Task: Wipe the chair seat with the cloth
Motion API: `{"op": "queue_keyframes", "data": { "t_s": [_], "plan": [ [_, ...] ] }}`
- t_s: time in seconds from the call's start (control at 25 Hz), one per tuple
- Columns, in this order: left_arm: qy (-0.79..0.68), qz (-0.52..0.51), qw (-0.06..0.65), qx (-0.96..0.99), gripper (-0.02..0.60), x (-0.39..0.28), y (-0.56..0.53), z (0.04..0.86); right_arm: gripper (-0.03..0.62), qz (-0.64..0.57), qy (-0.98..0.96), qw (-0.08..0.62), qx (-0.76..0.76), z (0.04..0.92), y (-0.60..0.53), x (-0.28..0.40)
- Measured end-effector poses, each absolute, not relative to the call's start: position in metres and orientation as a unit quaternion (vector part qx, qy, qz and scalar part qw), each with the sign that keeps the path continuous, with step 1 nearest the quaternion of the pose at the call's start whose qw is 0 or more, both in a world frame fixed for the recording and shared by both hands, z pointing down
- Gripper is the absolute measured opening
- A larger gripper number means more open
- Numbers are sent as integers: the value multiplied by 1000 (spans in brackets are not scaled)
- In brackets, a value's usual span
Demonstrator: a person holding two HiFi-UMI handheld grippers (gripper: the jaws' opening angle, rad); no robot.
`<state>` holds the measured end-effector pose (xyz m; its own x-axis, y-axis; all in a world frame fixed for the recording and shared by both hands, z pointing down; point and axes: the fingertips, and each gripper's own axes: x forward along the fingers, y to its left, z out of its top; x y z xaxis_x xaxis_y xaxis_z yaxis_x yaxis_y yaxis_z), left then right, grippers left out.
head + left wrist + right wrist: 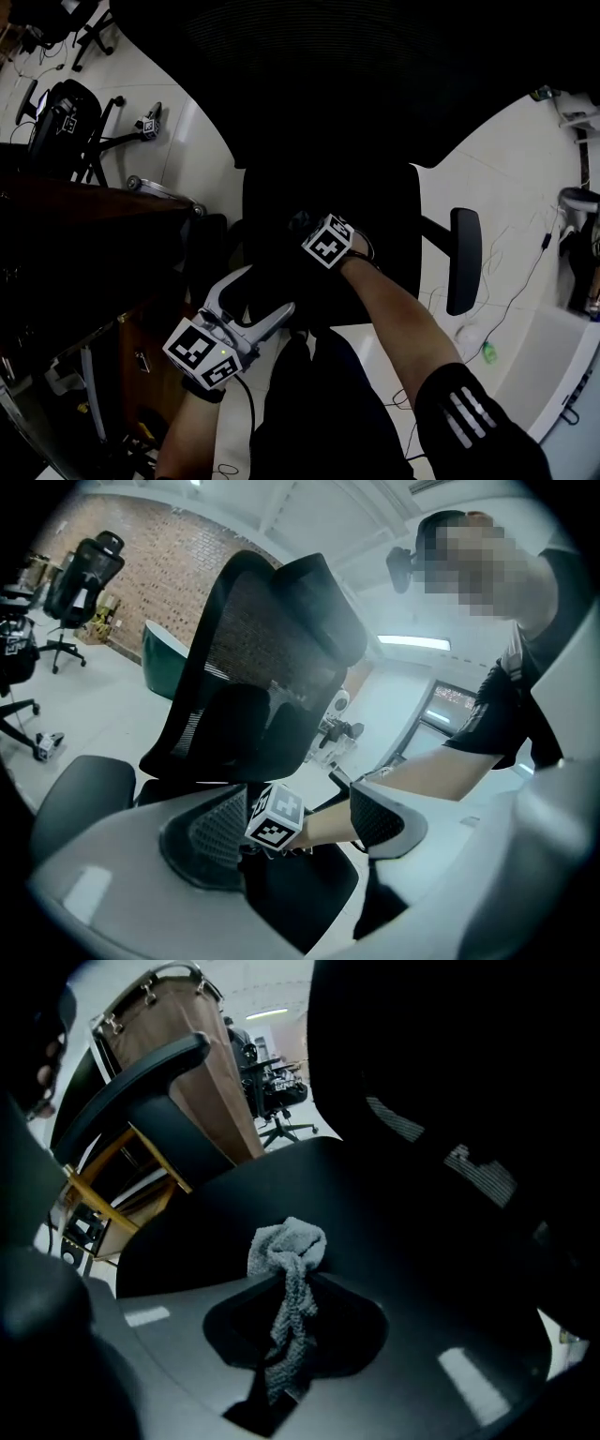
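The black office chair's seat (pixel 375 216) lies below me, with its mesh backrest (pixel 262 658) behind. My right gripper (pixel 281 1344) is shut on a grey cloth (pixel 289 1274). The cloth's bunched end rests on the dark seat (pixel 394 1241). In the head view this gripper (pixel 309 227) sits over the middle of the seat, its fingertips lost in the dark. My left gripper (pixel 255 298) hovers open at the seat's front left edge and holds nothing. Between its spread jaws (pixel 295 841) I see the right gripper's marker cube (pixel 277 817).
The right armrest (pixel 464 258) juts out beside the seat, and the left armrest (pixel 141 1068) stands near a brown wooden cabinet (pixel 94 225). Other chairs (pixel 66 122) stand far left. Cables (pixel 511 281) trail over the white floor. The person's dark trouser leg (pixel 328 412) is against the seat's front.
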<state>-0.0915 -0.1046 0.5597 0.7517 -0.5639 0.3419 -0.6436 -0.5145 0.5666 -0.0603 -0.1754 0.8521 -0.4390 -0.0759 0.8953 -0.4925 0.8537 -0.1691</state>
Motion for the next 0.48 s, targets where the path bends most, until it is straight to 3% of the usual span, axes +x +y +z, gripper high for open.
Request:
{"op": "queue_keyframes", "data": {
  "t_s": [0.48],
  "plan": [
    [-299,61,342,889,371,-41,-110,548,49,239,-732,564,300,846,-181,149]
  ]
}}
